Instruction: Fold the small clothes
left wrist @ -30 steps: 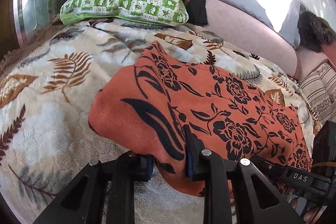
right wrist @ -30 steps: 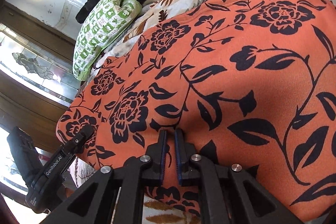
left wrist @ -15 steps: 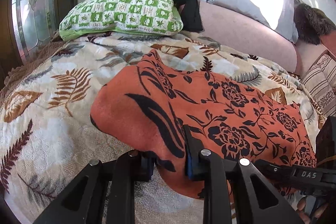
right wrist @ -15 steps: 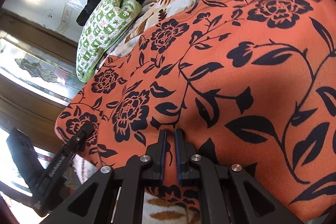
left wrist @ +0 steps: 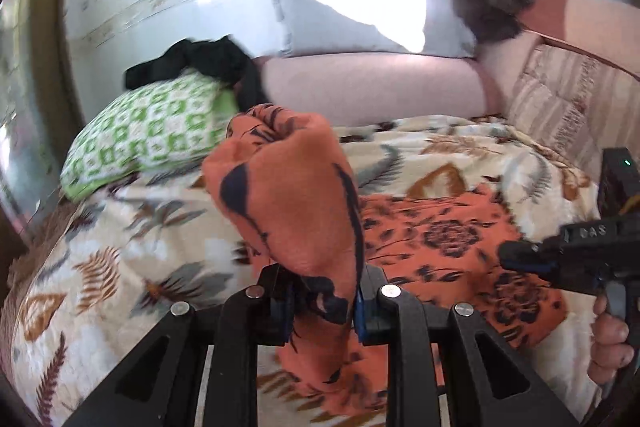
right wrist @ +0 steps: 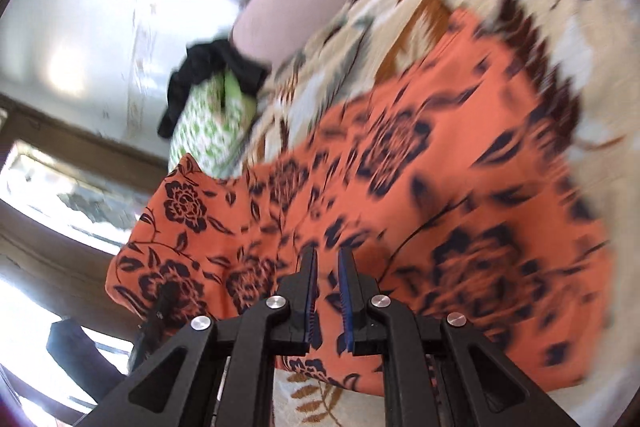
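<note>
An orange cloth with black flowers [left wrist: 452, 239] lies on the leaf-patterned bedspread [left wrist: 100, 247]. My left gripper [left wrist: 324, 291] is shut on one edge of it, and the lifted part rises in a bunched fold straight in front of the camera. In the right wrist view the cloth [right wrist: 460, 187] spreads out blurred under my right gripper [right wrist: 328, 259]. Its jaws are opening, a narrow gap shows between the blue pads, and no fold is pinched there. That right gripper [left wrist: 516, 259] hovers over the cloth's right part, a hand [left wrist: 608, 339] behind it. The left gripper's finger [right wrist: 164, 303] shows at the raised corner.
At the back left a green-and-white pillow [left wrist: 152, 135] has a black garment [left wrist: 208, 59] on it. A pink bolster [left wrist: 368, 87] and a grey pillow [left wrist: 360, 11] line the wall. A striped cushion [left wrist: 560, 107] stands at the right.
The left gripper has risen and swung with the cloth's edge, which now stands up bunched. The right gripper's jaws have parted and it has moved over the cloth.
</note>
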A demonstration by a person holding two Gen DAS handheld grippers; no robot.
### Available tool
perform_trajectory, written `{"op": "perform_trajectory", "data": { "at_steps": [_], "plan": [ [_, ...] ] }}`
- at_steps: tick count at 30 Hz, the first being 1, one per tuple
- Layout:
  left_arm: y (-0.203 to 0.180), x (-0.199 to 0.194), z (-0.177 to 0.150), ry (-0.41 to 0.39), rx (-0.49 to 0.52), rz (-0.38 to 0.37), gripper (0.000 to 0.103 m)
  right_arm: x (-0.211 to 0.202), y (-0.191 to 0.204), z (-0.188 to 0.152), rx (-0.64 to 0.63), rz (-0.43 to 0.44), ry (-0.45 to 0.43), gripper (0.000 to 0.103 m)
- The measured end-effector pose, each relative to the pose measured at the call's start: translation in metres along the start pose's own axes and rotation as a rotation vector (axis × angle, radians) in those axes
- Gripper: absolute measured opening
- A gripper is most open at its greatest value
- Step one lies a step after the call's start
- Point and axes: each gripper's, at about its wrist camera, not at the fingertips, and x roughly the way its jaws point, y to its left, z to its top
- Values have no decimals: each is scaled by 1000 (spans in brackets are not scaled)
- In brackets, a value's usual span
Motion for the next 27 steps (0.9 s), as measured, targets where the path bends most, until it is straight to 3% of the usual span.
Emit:
{"op": "perform_trajectory", "data": {
  "at_steps": [2,4,5,7,9,11,14,15,18,23,25,27],
  "plan": [
    [-34,4,4,5,52,-56,23,-17,-10,8,33,15,-37,27],
    [-66,10,1,30,105,-125,23,-37,-26,14,104,75,-86,75],
    [-83,16,-3,53,140,-169,23,-47,-33,15,140,106,-118,80],
    [-111,27,-16,138,196,-282,25,-62,-47,20,183,153,-156,81],
    [-118,29,-25,191,215,-336,32,-71,-59,22,223,168,-171,81],
    [-108,18,-28,163,206,-376,40,-69,-64,23,249,173,-154,81],
    [-74,-10,-24,100,135,-532,67,-57,-61,25,234,140,-86,81],
    [-61,-17,-22,61,117,-537,72,-51,-58,24,223,128,-67,81],
    [-26,-21,-22,8,73,-448,76,-33,-50,18,203,126,-5,81],
    [27,33,-42,152,-45,-289,76,-1,-42,9,182,26,44,81],
    [40,47,-50,202,-92,-277,76,6,-36,8,153,0,40,81],
    [45,50,-54,200,-107,-276,76,13,-25,6,89,-25,44,80]
  ]
}}
